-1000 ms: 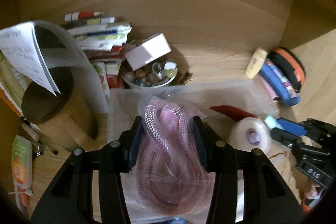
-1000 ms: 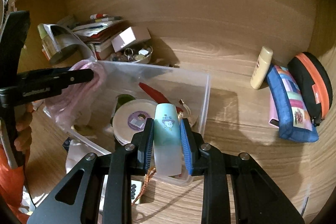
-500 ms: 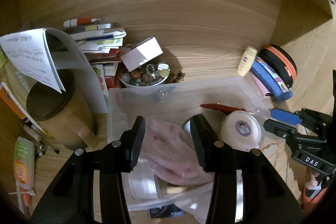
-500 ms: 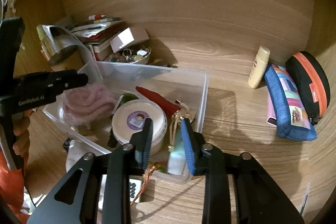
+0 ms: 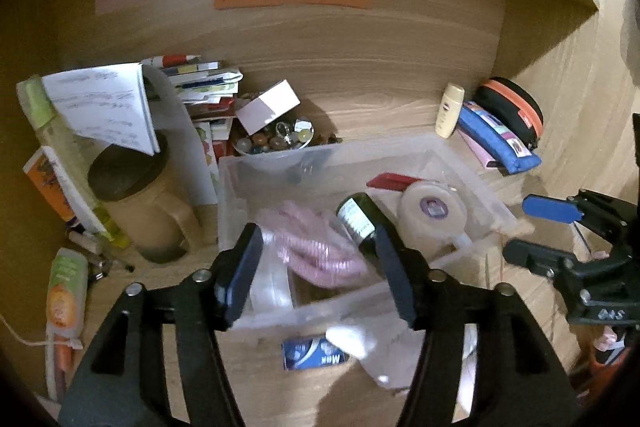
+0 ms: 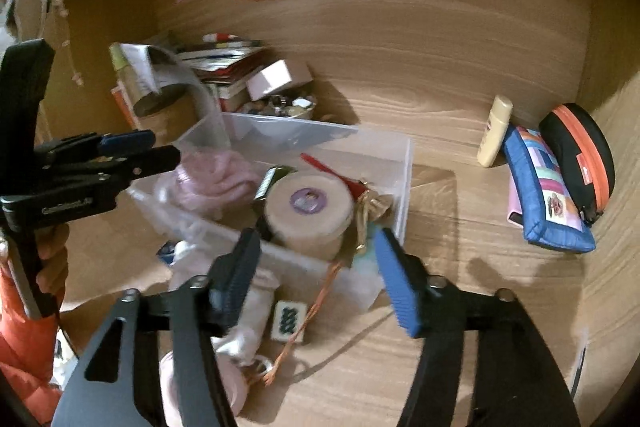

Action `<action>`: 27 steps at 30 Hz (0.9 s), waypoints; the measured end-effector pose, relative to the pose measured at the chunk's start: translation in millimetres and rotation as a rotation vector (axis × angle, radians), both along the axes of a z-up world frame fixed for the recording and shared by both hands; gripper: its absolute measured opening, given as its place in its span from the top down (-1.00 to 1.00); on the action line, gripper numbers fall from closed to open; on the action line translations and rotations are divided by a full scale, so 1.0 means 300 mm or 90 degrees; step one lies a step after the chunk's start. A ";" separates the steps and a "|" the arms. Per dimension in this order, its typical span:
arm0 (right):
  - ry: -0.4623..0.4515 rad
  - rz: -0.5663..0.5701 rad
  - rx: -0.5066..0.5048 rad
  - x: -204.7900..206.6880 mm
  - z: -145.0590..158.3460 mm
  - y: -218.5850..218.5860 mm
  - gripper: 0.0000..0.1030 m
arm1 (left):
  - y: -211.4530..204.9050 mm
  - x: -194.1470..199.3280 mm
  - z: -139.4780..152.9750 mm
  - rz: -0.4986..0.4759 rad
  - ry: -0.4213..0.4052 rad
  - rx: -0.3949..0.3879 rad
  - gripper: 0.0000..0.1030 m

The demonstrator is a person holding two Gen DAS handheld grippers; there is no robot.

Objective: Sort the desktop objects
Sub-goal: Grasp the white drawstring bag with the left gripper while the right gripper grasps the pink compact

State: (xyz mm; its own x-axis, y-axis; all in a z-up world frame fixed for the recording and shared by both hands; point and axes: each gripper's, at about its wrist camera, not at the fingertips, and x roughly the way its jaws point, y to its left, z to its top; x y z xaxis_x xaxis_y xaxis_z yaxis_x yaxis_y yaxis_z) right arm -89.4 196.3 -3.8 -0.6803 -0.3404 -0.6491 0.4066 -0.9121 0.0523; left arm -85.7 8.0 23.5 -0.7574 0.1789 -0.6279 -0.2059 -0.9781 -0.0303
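A clear plastic bin (image 5: 276, 163) (image 6: 404, 183) sits mid-desk. In it lie a pink braided cord in a bag (image 5: 316, 247) (image 6: 216, 175), a dark green bottle (image 5: 356, 223), a white tape roll (image 5: 432, 211) (image 6: 308, 211), a red item (image 5: 388, 181) and a pale green-white bottle (image 6: 366, 267) at the near right corner. My left gripper (image 5: 320, 267) is open and empty above the bin's near edge. My right gripper (image 6: 316, 267) is open and empty above the bin's near corner.
A tan mug (image 5: 136, 211), papers and books (image 5: 200, 87) and a bowl of beads (image 5: 280, 139) stand at back left. A lotion bottle (image 6: 496, 135), blue pouch (image 6: 548, 199) and black-orange case (image 6: 580, 155) lie right. A mahjong tile (image 6: 288, 319) and white bags (image 6: 248, 307) lie before the bin.
My left gripper opened and dropped the pink cord bag into the bin. My right gripper opened and left the pale bottle in the bin. Both pulled back and spread wider.
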 end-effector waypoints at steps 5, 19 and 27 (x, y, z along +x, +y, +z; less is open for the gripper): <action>-0.010 0.043 -0.011 0.102 -0.019 -0.040 -0.18 | 0.006 0.067 -0.024 0.005 -0.004 -0.005 -0.26; -0.094 0.061 -0.038 0.259 -0.182 -0.082 -0.17 | 0.014 0.232 -0.160 0.012 -0.063 0.038 -0.27; -0.117 0.059 -0.024 0.228 -0.238 -0.107 -0.20 | 0.016 0.236 -0.218 0.018 -0.097 0.056 -0.27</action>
State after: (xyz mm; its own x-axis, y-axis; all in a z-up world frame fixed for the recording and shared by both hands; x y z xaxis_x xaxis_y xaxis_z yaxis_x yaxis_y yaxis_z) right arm -20.9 164.3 -75.2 -0.5159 -0.4233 -0.7448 0.4696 -0.8669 0.1674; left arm -14.9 12.6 -42.0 -0.6605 0.2183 -0.7184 -0.1645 -0.9756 -0.1451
